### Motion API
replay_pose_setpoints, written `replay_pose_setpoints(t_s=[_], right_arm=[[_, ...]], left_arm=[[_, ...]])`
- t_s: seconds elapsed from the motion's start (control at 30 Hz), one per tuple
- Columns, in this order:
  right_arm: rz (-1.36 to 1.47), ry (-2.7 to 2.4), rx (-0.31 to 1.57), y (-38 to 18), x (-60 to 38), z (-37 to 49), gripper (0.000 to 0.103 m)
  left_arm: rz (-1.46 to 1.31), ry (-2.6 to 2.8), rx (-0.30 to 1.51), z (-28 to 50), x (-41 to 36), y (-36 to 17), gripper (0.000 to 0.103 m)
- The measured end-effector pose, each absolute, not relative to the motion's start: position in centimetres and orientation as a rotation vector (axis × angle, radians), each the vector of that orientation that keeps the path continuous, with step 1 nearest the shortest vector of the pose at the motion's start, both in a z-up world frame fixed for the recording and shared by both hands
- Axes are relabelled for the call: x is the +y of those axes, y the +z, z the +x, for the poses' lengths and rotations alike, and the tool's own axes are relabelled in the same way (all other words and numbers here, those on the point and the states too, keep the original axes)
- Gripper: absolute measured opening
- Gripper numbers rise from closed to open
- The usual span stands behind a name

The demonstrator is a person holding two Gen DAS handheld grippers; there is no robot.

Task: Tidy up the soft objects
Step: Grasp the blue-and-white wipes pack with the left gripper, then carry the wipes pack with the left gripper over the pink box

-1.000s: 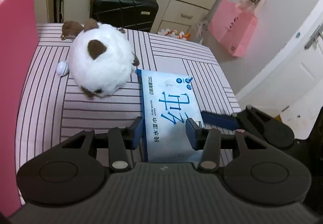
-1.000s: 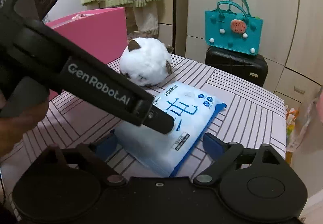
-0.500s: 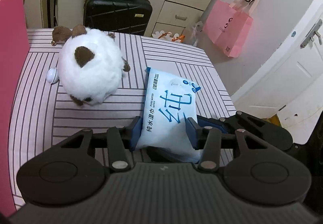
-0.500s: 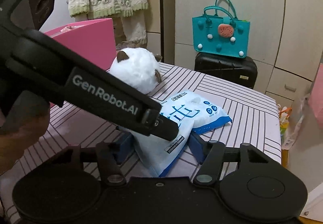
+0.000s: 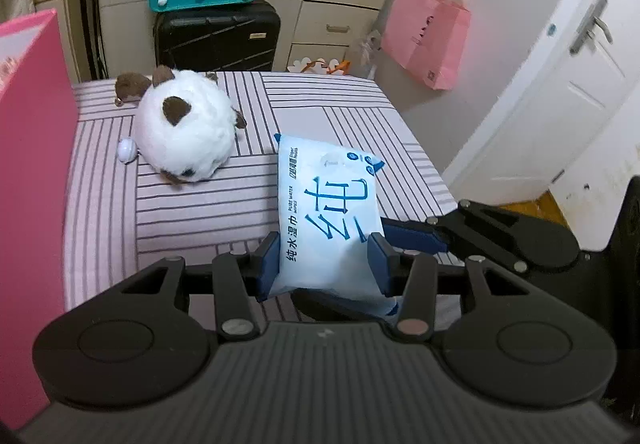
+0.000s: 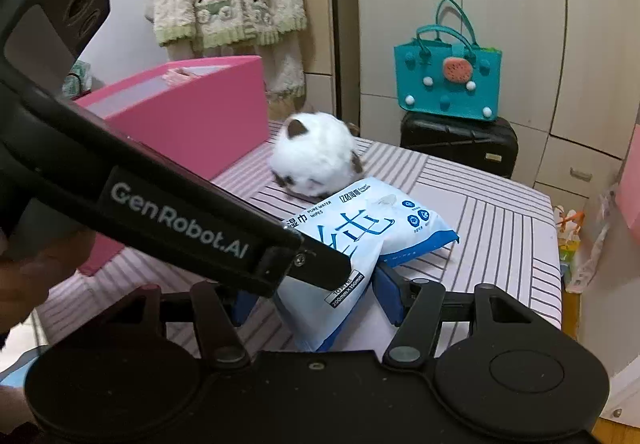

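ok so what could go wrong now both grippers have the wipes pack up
1. The soft blue-and-white wet wipes pack is pinched at one end by the left gripper and right gripper; its free end sags and could slip out.
2. That free end hangs close to the round white plush toy and may nudge it.
3. The grippers sit crowded together and could knock into each other.
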State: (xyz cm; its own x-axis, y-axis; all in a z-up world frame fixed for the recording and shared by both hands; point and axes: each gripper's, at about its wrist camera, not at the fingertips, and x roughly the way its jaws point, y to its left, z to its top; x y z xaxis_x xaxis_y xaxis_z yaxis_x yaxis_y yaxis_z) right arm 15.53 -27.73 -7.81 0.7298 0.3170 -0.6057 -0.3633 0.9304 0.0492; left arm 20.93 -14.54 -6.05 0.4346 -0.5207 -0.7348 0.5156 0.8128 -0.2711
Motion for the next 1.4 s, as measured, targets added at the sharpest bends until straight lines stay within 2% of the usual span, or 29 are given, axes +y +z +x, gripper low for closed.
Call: replay_pose_setpoints(t_s=[0.87,1.13,1.4], right_arm=[[-0.175,0.553,0.587,0.5,-20.0,5.8,0.066],[-0.256,0.675,0.524,2.8,-15.5,5.6,0.066],[-0.316,0.788,0.454,4.3,-10.9,8.5,0.066]], left_arm=[[0.127,-0.696,0.818,9.3,-5.2,2.5,0.045],[0.086,-0.62,0.758,7.2,0.2,4.8,0.046],[0.062,-0.497,0.692,8.6,5.2,6.3,0.045]])
